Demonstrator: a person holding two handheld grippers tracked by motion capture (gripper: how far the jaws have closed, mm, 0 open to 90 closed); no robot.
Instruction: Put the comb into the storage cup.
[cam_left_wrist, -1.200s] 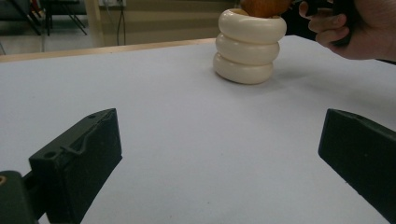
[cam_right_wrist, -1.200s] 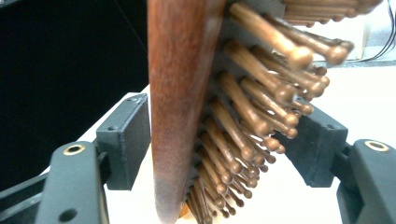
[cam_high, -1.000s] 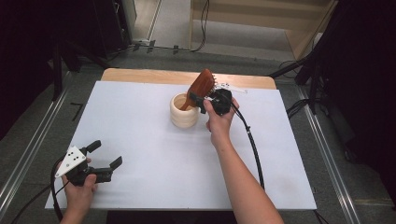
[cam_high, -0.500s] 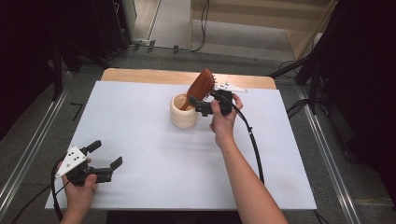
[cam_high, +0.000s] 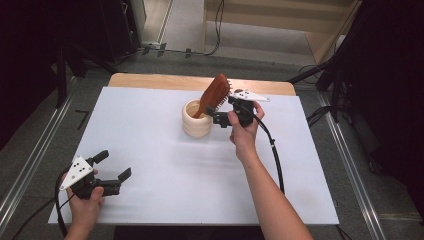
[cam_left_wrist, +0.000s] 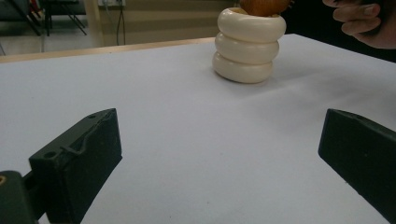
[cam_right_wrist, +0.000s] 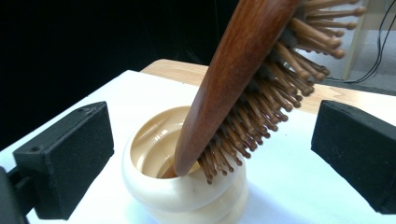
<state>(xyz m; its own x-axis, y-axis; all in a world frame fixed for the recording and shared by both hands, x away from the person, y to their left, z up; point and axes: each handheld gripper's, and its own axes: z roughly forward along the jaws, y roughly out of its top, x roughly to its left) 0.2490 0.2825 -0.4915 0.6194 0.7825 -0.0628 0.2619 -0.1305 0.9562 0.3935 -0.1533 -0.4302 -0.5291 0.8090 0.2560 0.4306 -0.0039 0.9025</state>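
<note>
A brown wooden hairbrush (cam_high: 216, 94) stands handle-down in a cream ribbed cup (cam_high: 196, 120) at the back middle of the white table (cam_high: 175, 165), leaning right. My right gripper (cam_high: 220, 110) is just right of the cup. It is open, its jaws having just been opening. In the right gripper view the brush (cam_right_wrist: 233, 84) rises from the cup (cam_right_wrist: 159, 186) between the pads of the right gripper (cam_right_wrist: 210, 156), clear of both. My left gripper (cam_high: 114, 165) rests open near the front left corner. It (cam_left_wrist: 219, 154) faces the distant cup (cam_left_wrist: 247, 46).
A wooden strip (cam_high: 150, 80) edges the table's far side. A black cable (cam_high: 274, 160) trails from the right gripper along the forearm. Metal rails (cam_high: 30, 165) run down both sides of the table. The person's right hand (cam_left_wrist: 364, 23) shows beside the cup.
The right gripper's jaws have opened off the brush and the hand has drawn back a little to the right. The brush stays leaning in the cup. The left gripper has not moved.
</note>
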